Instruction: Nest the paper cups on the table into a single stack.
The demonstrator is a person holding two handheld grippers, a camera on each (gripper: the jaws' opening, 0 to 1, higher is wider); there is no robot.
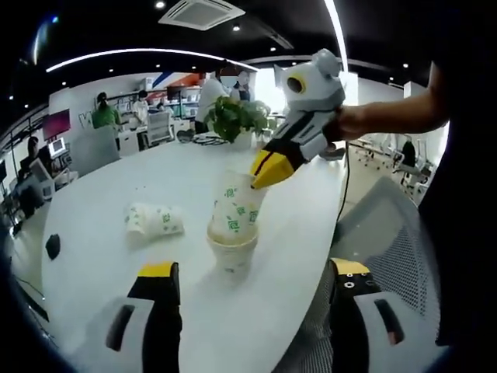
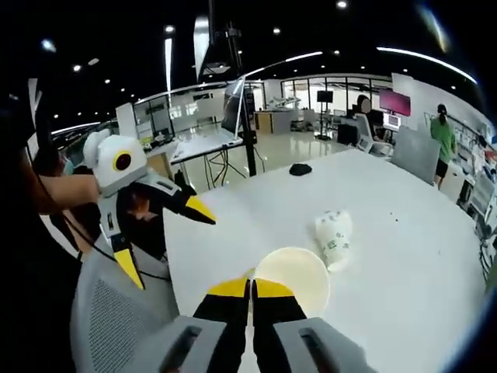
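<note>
Office desks and ceiling lights ring a white table (image 1: 256, 311), where the right gripper (image 1: 268, 172) pinches the rim of a tilted paper cup (image 1: 237, 203), its base already sunk in the upright stack (image 1: 231, 250) below. Spread wide and empty, the left gripper (image 1: 252, 291) sits nearer the last loose cup (image 1: 154, 220), lying on its side at ten o'clock, long axis crosswise.

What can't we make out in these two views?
- Cup count in the upright stack: left gripper view, rims overlap, too small.
- Lying cups: count unclear, too small.
- Rim grip of the right tongs: right gripper view, own tips cover it.
- Dark object: too small to identify.
</note>
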